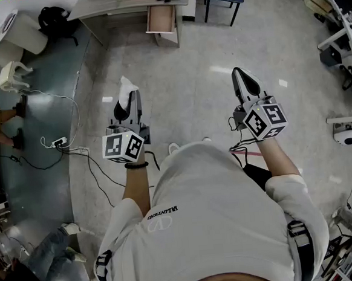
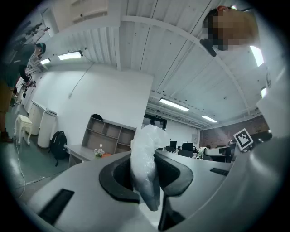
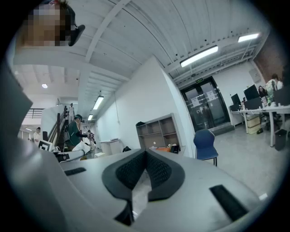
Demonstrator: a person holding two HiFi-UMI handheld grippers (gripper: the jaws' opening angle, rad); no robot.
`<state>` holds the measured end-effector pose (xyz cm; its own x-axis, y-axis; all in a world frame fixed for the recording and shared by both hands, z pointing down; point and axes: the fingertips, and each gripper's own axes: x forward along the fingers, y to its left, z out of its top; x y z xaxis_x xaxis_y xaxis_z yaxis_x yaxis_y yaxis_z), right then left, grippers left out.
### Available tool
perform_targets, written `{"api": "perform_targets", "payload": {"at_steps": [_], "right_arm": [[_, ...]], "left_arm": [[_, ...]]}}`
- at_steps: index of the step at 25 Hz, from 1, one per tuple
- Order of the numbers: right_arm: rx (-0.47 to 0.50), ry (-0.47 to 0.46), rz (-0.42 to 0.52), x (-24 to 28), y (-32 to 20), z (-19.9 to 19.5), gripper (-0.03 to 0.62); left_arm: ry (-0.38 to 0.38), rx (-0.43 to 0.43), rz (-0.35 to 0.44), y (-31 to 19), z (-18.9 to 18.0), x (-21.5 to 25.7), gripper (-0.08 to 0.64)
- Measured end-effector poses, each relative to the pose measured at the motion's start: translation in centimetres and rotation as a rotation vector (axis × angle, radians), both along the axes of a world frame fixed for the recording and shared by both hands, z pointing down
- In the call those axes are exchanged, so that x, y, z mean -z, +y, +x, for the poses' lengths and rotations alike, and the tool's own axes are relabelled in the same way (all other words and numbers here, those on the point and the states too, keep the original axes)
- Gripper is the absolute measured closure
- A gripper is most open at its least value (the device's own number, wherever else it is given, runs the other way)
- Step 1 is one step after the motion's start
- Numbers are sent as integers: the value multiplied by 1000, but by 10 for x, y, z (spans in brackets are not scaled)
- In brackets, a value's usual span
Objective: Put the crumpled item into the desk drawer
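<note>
Left tongs point(image 1: 129, 98) level around crumpled item point(image 1: 125, 86); right tongs point(image 1: 239, 74) level, jaws together.

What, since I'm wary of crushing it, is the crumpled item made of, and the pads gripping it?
Crumpled item: likely thin plastic film or wrap; whitish, translucent, glossy creases. Pads of the left claw: dark matte rubber or foam, judging by the dull soft-looking surface.

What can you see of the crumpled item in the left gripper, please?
The crumpled item looks like thin, white, slightly translucent plastic or paper, wrinkled into a long wad. The left gripper pinches its middle between dark jaws; its top pokes above them and its lower end hangs below. Nothing else touches it.
</note>
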<state>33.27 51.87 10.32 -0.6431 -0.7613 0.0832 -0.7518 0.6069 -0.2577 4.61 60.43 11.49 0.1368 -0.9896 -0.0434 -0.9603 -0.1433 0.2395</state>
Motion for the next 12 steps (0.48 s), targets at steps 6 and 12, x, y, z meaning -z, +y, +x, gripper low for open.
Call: {"api": "perform_targets", "payload": {"at_steps": [6, 12], "right_arm": [[16, -10, -18, -5, 1, -11, 595], [29, 10, -10, -3, 6, -33, 595]], "left_arm": [[-3, -4, 3, 1, -7, -2, 481], [9, -22, 9, 2, -22, -2, 482]]}}
